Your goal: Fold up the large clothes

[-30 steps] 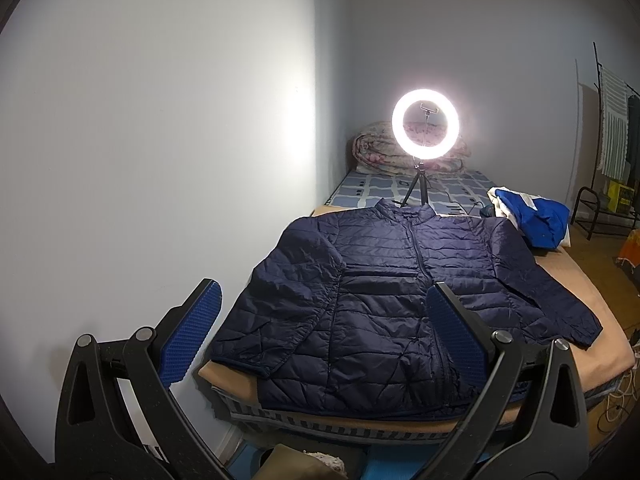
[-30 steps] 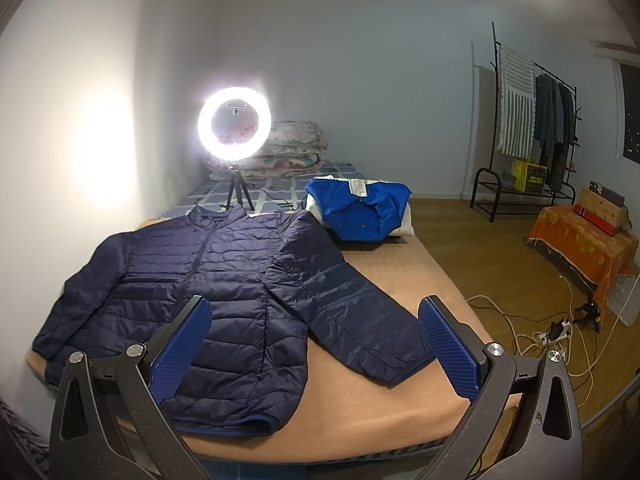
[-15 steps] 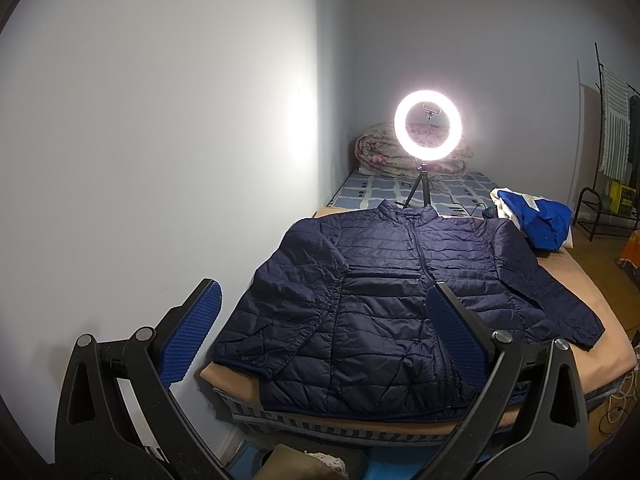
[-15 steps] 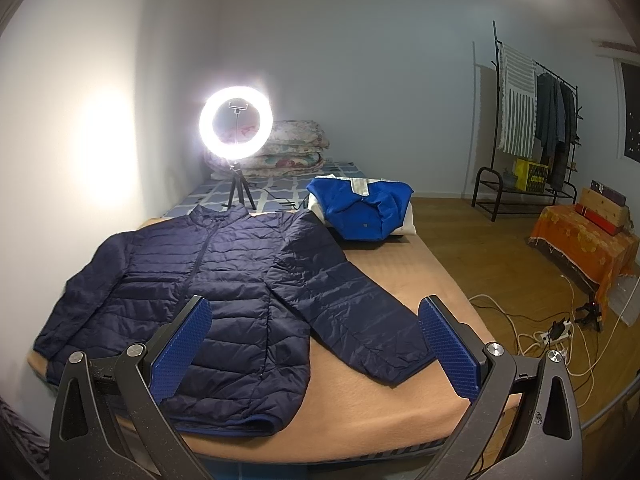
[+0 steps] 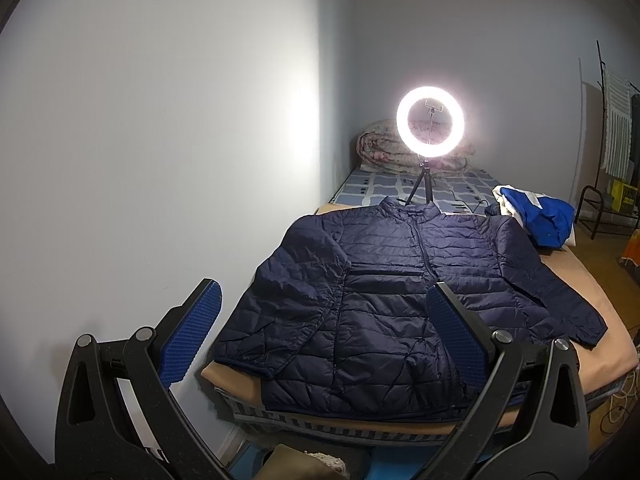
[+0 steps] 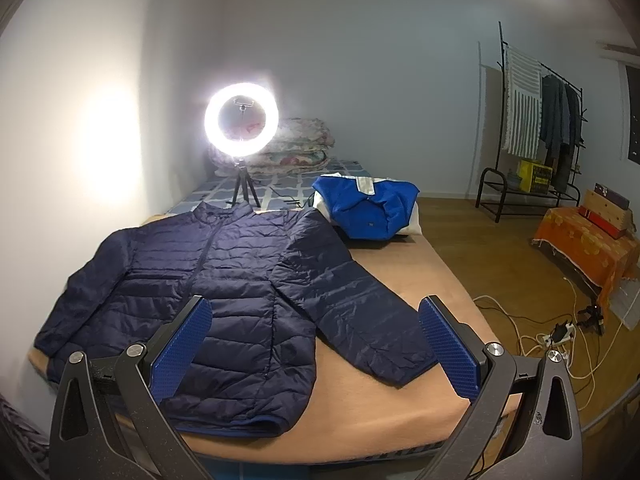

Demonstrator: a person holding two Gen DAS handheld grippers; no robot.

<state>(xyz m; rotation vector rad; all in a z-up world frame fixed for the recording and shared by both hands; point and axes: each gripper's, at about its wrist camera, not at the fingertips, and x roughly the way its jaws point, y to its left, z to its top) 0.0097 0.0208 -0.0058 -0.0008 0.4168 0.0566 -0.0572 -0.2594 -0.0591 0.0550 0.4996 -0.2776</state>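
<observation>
A navy quilted puffer jacket point(image 5: 384, 292) point(image 6: 224, 280) lies flat and zipped on the tan bed cover point(image 6: 400, 268), collar toward the far end and both sleeves spread outward. My left gripper point(image 5: 324, 316) hangs open above the near edge of the bed, over the jacket's hem and left sleeve, holding nothing. My right gripper point(image 6: 316, 332) is open too, above the hem and the right sleeve cuff point(image 6: 404, 360). Neither gripper touches the cloth.
A lit ring light on a tripod point(image 5: 430, 128) point(image 6: 241, 120) stands behind the collar. A blue garment point(image 6: 368, 210) lies folded at the far right of the bed, blankets point(image 6: 304, 144) beyond it. Wall close on the left; cables point(image 6: 532, 332), rack point(image 6: 532, 120) and orange-covered box point(image 6: 588, 240) on the right.
Both views have shifted only slightly; the jacket and both open grippers stay as they were.
</observation>
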